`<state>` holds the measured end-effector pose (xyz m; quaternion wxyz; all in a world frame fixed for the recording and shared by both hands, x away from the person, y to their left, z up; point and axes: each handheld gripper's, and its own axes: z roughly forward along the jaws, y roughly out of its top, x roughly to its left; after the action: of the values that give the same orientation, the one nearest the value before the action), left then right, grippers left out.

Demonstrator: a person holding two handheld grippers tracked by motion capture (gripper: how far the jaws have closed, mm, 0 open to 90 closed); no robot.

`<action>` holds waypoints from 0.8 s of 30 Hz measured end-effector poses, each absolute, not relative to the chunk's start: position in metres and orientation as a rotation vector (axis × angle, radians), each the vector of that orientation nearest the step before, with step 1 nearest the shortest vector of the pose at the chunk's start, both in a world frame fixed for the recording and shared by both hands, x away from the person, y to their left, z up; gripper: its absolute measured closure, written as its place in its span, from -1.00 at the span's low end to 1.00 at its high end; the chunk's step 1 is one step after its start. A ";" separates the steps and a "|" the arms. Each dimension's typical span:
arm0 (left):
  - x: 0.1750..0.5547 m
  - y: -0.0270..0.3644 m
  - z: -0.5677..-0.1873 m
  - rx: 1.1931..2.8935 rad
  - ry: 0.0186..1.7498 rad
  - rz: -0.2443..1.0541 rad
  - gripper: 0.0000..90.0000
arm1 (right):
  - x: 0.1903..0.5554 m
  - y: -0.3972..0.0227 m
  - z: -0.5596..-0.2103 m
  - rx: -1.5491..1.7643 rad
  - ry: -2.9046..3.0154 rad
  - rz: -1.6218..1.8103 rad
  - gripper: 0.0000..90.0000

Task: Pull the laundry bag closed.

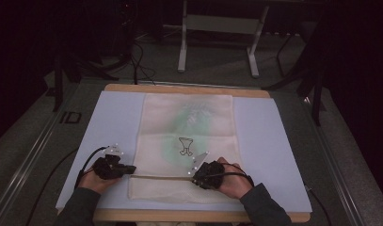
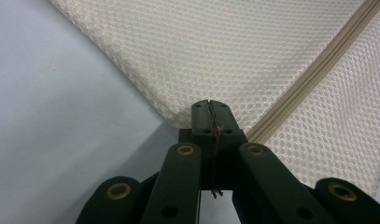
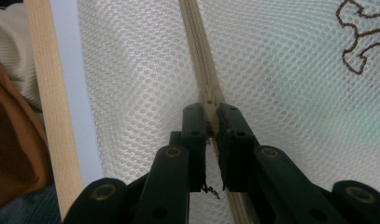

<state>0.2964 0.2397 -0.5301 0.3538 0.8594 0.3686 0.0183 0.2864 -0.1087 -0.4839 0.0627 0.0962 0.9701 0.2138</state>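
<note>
cream mesh laundry bag (image 1: 187, 141) lies flat on the pale blue mat (image 1: 264, 141) over the wooden table (image 1: 189, 88), w/ sth green showing faintly through the mesh and a small dark outline motif (image 1: 185, 146) near the middle. zipper (image 1: 158, 177) runs across the near part of the bag, betw the two hands. left gripper (image 1: 131, 169) sits at the bag's left edge, jaws pressed together on the mesh corner right where the zipper ends, pinning it. right gripper (image 1: 195, 174) is on the zipper line further right; in the right gripper view its jaws stand nearly closed w/ a beige bit betw the tips, prob the zipper pull (image 3: 212, 122), tho too small to be sure. as for progress: looks like zip work is mid-run. can't tell if teeth are shut or open on either stretch, so how much is left stays unclear; the stretch right of the gripper to the bag's far edge is prob still to go.
</note>
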 end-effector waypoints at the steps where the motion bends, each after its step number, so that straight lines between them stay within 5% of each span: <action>1: 0.296 0.240 -0.530 2.221 0.955 0.047 1.00 | 0.287 -0.110 -0.484 0.294 2.932 0.642 0.83; 24: 0.296 0.239 -0.530 2.223 0.956 0.049 1.00 | 0.290 -0.126 -0.488 0.315 2.930 0.645 0.83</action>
<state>0.2962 0.2391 -0.5299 0.3529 0.8593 0.3697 0.0189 0.2902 -0.1263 -0.4878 0.0626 0.1043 0.9694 0.2134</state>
